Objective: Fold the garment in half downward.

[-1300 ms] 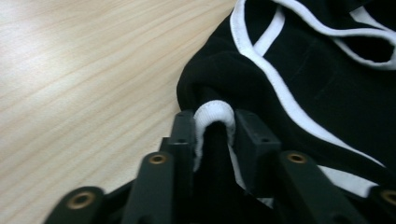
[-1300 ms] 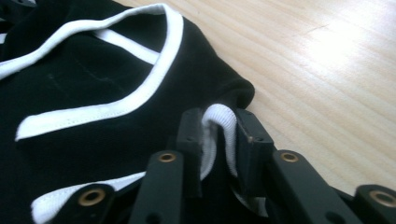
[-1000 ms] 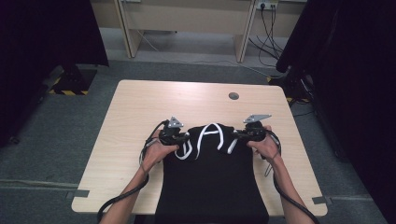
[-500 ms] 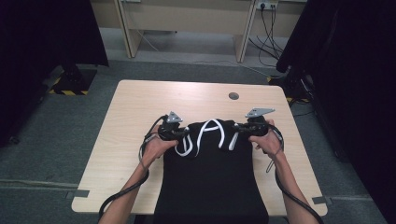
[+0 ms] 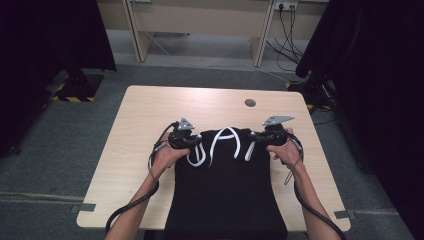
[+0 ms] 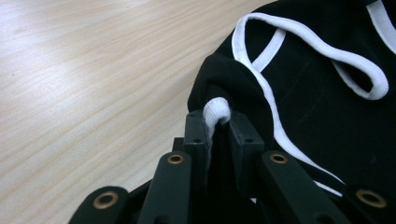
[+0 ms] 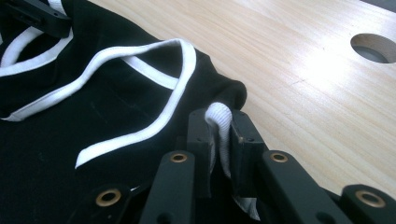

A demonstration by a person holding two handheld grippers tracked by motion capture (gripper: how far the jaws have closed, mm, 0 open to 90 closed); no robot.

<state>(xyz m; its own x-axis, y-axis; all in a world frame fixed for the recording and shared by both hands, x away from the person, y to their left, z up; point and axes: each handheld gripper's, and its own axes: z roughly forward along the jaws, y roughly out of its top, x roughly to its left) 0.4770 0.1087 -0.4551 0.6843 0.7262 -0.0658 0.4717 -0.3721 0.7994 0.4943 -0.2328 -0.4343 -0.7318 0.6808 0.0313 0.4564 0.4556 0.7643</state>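
Even overhead light keeps the worktop (image 5: 150, 130) bright, with dark surrounds. A glare patch whitens the worktop in the right gripper view. Nearest tongs parts blur.

One black garment (image 5: 227, 190), two tools (image 5: 192, 140) (image 5: 257, 137), one table (image 5: 150, 115).

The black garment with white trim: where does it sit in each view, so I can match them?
High view: the garment lies at the table's near middle, running off the near edge.
Left gripper view: garment at right, its white edge pinched in the jaws.
Right gripper view: garment at left, white edge pinched likewise.
Shared landmark: the looping white trim.
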